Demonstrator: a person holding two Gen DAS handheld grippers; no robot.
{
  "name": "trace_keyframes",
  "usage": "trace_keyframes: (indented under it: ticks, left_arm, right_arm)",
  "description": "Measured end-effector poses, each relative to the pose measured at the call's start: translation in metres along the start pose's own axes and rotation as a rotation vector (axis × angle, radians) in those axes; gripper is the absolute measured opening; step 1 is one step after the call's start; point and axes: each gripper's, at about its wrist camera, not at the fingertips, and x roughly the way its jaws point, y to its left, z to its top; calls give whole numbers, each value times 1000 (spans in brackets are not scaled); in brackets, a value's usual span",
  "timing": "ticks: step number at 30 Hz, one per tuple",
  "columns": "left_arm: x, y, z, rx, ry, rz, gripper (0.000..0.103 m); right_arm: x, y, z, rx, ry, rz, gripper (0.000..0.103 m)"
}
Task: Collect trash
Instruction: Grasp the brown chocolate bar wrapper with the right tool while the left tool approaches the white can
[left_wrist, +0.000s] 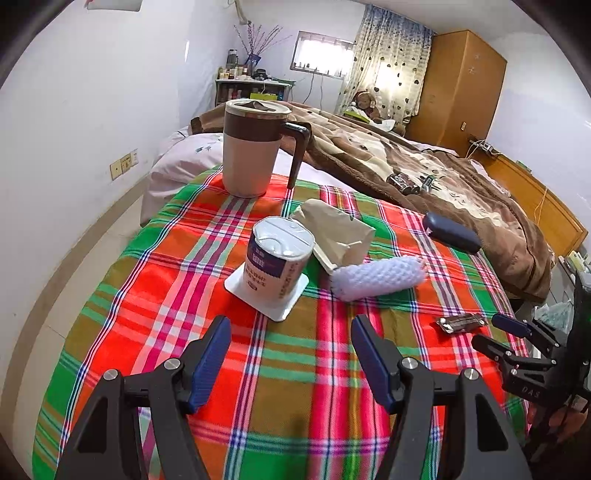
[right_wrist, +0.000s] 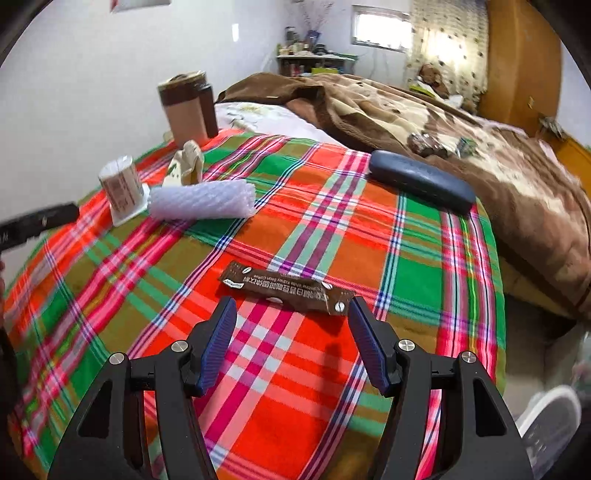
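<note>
Left wrist view: left gripper (left_wrist: 291, 326) fingers gape, holding nothing, short of the yogurt cup (left_wrist: 277, 260); crumpled carton (left_wrist: 334, 230) and foam roll (left_wrist: 376, 278) crowd behind. Right gripper (right_wrist: 291, 308) fingers, likewise spread and holding nothing, flank the brown wrapper (right_wrist: 286, 288); bare plaid cloth (right_wrist: 147, 314) lies leftward.

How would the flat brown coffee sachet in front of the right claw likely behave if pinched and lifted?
The flat brown coffee sachet lies flush on the plaid cloth, so it probably needs an edge pinch. It looks thin and glossy, so likely light, floppy and somewhat slippery. The open right claw spans it only partly.
</note>
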Motion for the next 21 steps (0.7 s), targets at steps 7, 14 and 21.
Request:
trace_keyframes:
  ticks: [7,14,21]
  left_arm:
    - [17,6,11,10,8,14,67]
    - [33,10,24,24,-1,35,67]
    - [48,12,34,26,-10,31,67]
  right_arm:
    - [17,15,3,-151,33,-20,64]
    - [26,13,12,-169,41,-22,64]
    - [32,5,15,-85,76,24,64]
